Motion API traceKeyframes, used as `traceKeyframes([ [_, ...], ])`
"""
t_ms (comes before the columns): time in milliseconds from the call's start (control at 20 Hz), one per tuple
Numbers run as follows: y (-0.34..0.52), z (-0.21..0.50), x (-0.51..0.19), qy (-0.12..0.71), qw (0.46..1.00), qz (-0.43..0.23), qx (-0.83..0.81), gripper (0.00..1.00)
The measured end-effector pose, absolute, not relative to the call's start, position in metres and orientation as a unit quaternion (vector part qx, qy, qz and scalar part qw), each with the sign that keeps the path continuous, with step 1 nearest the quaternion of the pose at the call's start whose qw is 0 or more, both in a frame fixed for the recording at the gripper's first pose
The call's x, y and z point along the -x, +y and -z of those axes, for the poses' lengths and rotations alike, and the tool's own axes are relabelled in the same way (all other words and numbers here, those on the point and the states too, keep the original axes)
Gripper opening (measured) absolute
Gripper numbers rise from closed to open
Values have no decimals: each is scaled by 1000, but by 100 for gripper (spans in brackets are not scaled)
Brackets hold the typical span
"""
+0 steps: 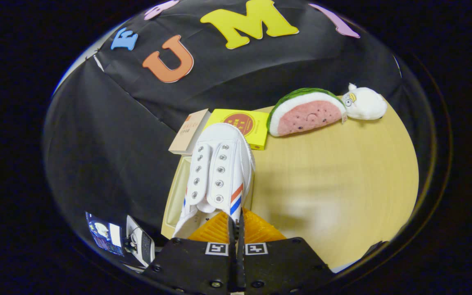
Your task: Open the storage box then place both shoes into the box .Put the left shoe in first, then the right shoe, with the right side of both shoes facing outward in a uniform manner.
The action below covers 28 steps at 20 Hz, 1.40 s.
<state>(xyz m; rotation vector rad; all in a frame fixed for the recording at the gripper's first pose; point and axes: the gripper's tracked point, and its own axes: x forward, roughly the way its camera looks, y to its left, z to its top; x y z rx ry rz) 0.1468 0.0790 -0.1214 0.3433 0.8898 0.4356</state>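
White canvas shoe [219, 172] hung toe-out at twelve o'clock from the closed claw [236, 229], pinched by its heel rim for carrying to the box [174, 196].

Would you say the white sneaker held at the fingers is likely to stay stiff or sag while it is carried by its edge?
The white sneaker looks like thin canvas with no laces, so its upper will probably flex. The gripper appears shut on its heel edge, so the toe may droop or swing. It seems light for its size, so a narrow pinch likely holds.
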Motion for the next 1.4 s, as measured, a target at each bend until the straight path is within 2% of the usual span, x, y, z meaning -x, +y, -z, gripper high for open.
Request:
traceKeyframes([
  [150,125,128,-153,424,874,-184,-151,0],
  [450,182,165,-156,407,903,-94,-106,0],
  [1000,187,205,-176,356,928,8,-109,0],
  [1400,188,224,-187,351,929,50,-107,0],
])
